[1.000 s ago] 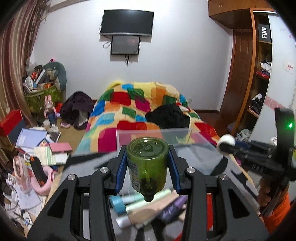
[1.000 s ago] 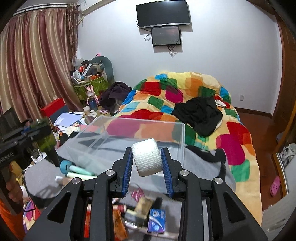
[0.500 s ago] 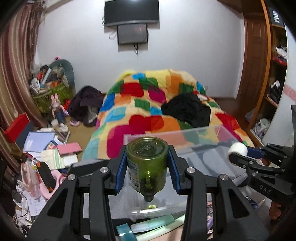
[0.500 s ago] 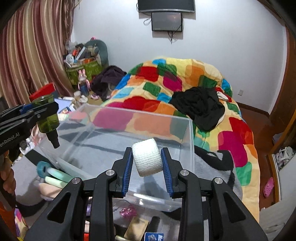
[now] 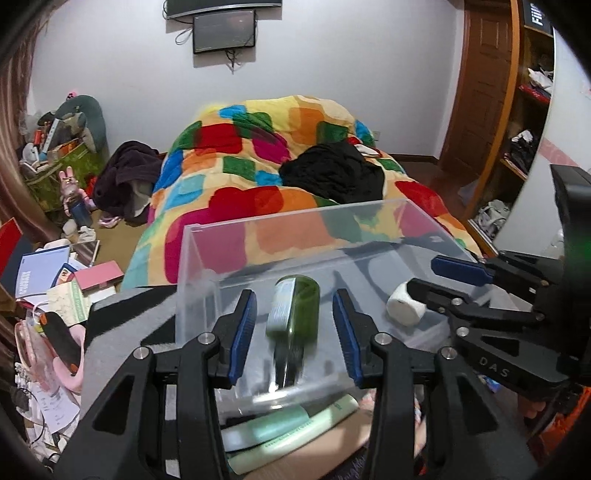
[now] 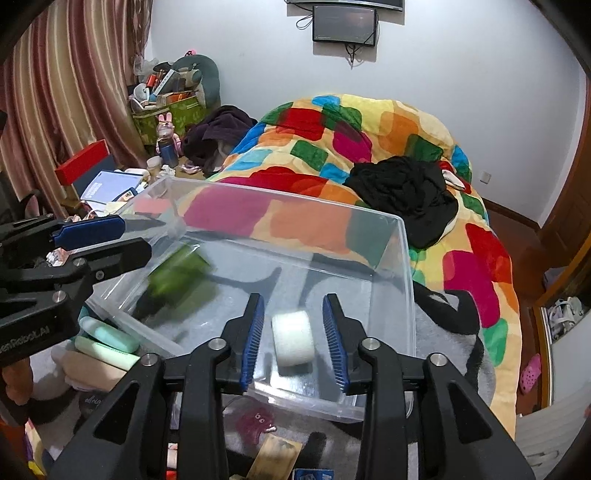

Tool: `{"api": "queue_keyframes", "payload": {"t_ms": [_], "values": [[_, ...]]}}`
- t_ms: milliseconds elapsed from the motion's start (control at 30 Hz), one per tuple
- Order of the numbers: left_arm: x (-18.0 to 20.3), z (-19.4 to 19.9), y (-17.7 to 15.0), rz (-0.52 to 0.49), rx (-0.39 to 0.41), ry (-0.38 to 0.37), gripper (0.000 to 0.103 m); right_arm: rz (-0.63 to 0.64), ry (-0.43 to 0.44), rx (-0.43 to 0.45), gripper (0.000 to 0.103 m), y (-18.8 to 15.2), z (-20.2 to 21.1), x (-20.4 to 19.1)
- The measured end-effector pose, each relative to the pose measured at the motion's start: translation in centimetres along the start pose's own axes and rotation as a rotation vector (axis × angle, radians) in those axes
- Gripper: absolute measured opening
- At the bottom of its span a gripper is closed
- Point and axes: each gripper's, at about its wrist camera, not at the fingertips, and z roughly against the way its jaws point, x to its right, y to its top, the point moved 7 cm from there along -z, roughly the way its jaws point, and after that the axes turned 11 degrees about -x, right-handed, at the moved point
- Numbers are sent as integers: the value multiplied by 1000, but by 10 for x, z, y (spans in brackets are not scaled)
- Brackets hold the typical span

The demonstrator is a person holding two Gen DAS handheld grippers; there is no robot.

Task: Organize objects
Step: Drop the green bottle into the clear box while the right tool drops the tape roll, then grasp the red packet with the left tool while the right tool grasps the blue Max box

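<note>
Lying between spread left hand-held gripper jaws: green bottle.

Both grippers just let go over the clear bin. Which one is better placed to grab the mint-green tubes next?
Left, probably. The left gripper is open, and the mint-green tubes lie outside the clear bin, just beneath it. The right gripper, also open, sits farther across.

White walls, mounted screen, striped curtain, bed under patchwork quilt, wooden shelving.
</note>
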Motion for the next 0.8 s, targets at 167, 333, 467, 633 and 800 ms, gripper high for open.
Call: {"api": "queue_keyframes", "payload": {"t_ms": [167,333,467,633,800], "values": [[1,17,-3,-1,32,-16,58,0,-2,26,44,-4,11,-2],[0,35,-8,4,56,-29,71,5,-3,53,52,-8,27,-4],[-1,48,-20,3,68,-23,78,-6,11,85,58,-17,45,0],[-1,57,-45,-5,49,-24,82,-12,-2,104,63,-38,64,7],[12,63,-72,-34,33,-27,82,-31,-20,90,64,-62,68,17]]}}
